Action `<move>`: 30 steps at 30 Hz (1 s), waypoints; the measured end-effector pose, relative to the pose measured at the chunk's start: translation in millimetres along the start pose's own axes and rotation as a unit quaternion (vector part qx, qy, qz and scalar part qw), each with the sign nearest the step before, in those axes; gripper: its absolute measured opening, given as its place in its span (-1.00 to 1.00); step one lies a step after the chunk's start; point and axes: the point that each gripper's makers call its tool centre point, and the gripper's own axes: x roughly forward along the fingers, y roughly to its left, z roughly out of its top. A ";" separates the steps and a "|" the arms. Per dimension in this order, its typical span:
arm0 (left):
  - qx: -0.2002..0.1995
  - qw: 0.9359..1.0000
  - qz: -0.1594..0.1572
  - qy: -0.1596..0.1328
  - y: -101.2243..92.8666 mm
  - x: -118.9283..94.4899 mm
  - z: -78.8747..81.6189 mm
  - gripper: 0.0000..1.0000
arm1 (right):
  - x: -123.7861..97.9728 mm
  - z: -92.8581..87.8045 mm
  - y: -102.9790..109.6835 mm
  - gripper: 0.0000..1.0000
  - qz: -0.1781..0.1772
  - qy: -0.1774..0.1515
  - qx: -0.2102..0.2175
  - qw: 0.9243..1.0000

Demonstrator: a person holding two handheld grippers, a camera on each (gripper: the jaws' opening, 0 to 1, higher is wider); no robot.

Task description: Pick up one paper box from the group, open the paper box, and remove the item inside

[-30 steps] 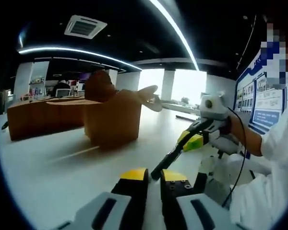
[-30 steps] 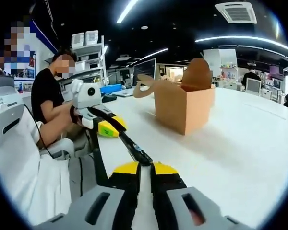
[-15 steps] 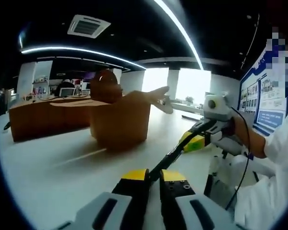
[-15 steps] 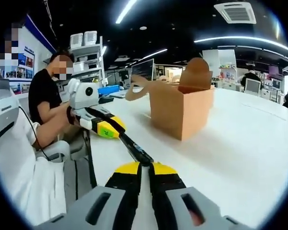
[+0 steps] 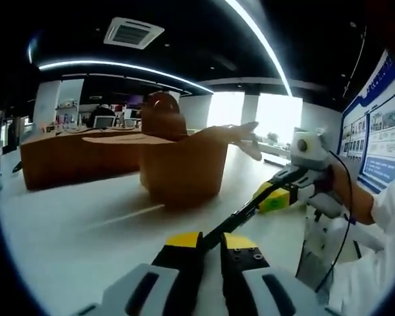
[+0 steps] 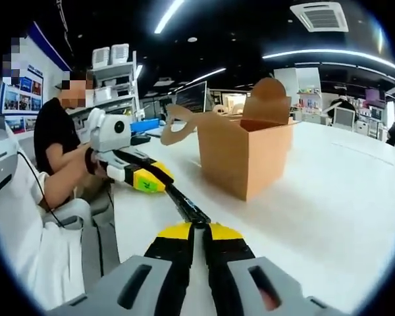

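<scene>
Both grippers face each other low over the white surface (image 6: 329, 191), each clamped on an end of one slim black rod-like item (image 6: 187, 209). The left gripper (image 5: 210, 242) has its yellow-tipped jaws pressed together on that item, as does the right gripper (image 6: 192, 230). The open brown paper box (image 6: 243, 155) stands upright on the surface beyond, flaps raised, well apart from both grippers.
</scene>
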 end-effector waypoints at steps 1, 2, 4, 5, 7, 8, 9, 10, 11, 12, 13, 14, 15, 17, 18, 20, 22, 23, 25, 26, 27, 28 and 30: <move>0.001 1.000 0.000 0.000 -0.2 0.1 -0.1 -0.72 | 0.2 0.1 -0.5 -0.82 0.000 0.000 0.000 1.000; 0.001 1.000 0.001 -0.001 -0.1 0.1 -0.1 -0.72 | 0.3 0.2 -0.8 -0.82 0.000 -0.001 0.001 1.000; 0.002 1.000 -0.003 -0.006 -1.9 -1.0 -0.3 -0.60 | 0.0 0.4 0.0 -0.79 0.002 -0.001 0.000 1.000; 0.001 1.000 -0.003 -0.011 -2.5 -2.2 0.5 -0.49 | -0.8 1.1 -0.3 -0.77 0.000 -0.003 0.003 1.000; 0.004 1.000 -0.004 -0.018 -1.9 -5.2 1.1 -0.30 | -3.8 1.9 -2.1 -0.61 -0.004 -0.007 0.013 1.000; 0.005 1.000 0.000 -0.022 -0.1 -7.1 2.6 -0.28 | -6.8 2.3 -2.7 -0.50 -0.010 -0.008 0.013 1.000; 0.005 1.000 0.003 -0.025 1.2 -8.7 4.0 -0.28 | -9.2 2.1 -3.4 -0.41 -0.015 -0.007 0.008 1.000; 0.004 1.000 0.005 -0.030 2.4 -11.6 6.8 -0.28 | -11.4 2.4 -3.6 -0.41 -0.020 -0.006 0.005 1.000; 0.002 0.999 0.009 -0.037 4.0 -15.8 11.6 -0.29 | -14.2 3.6 -3.8 -0.42 -0.022 -0.008 0.004 1.000; 0.004 0.999 0.011 -0.042 4.9 -19.0 15.7 -0.29 | -16.8 6.1 -3.7 -0.41 -0.023 -0.013 0.007 1.000; 0.005 0.999 0.014 -0.047 6.0 -22.3 20.1 -0.29 | -19.4 8.8 -3.5 -0.41 -0.024 -0.018 0.009 1.000; 0.007 0.998 0.018 -0.052 7.1 -25.6 24.8 -0.29 | -21.8 11.6 -3.7 -0.40 -0.027 -0.023 0.011 0.999; 0.009 0.998 0.020 -0.056 7.8 -29.1 29.7 -0.27 | -24.3 14.0 -4.0 -0.40 -0.030 -0.026 0.011 0.999; 0.014 0.998 0.024 -0.064 7.5 -35.6 38.3 -0.24 | -30.4 21.6 -5.4 -0.38 -0.038 -0.035 0.009 0.999; 0.018 0.997 0.028 -0.069 7.9 -41.0 45.2 -0.21 | -33.9 26.6 -6.3 -0.37 -0.042 -0.041 0.009 0.998; 0.020 0.996 0.038 -0.081 9.3 -50.1 56.8 -0.21 | -41.8 39.6 -7.8 -0.36 -0.052 -0.057 0.006 0.997; 0.021 0.994 0.042 -0.094 8.4 -59.4 68.8 -0.21 | -51.2 57.2 -9.1 -0.35 -0.062 -0.083 0.004 0.995; 0.024 0.994 0.045 -0.100 8.3 -63.9 75.1 -0.21 | -56.2 65.3 -9.3 -0.34 -0.065 -0.094 0.004 0.993; 0.028 0.992 0.053 -0.107 8.5 -72.6 86.3 -0.21 | -66.2 80.2 -10.8 -0.33 -0.075 -0.109 -0.004 0.991; 0.030 0.992 0.056 -0.111 8.5 -77.3 91.7 -0.21 | -70.8 87.4 -11.6 -0.33 -0.078 -0.116 -0.008 0.990; 0.029 0.991 0.062 -0.114 8.5 -82.2 97.6 -0.21 | -75.8 94.4 -12.7 -0.33 -0.081 -0.124 -0.011 0.989; 0.029 0.990 0.064 -0.119 7.8 -85.7 102.1 -0.21 | -80.1 100.7 -14.5 -0.33 -0.084 -0.133 -0.011 0.987; 0.035 0.988 0.064 -0.133 2.5 -95.5 115.0 -0.21 | -86.7 108.3 -19.0 -0.33 -0.091 -0.145 -0.006 0.985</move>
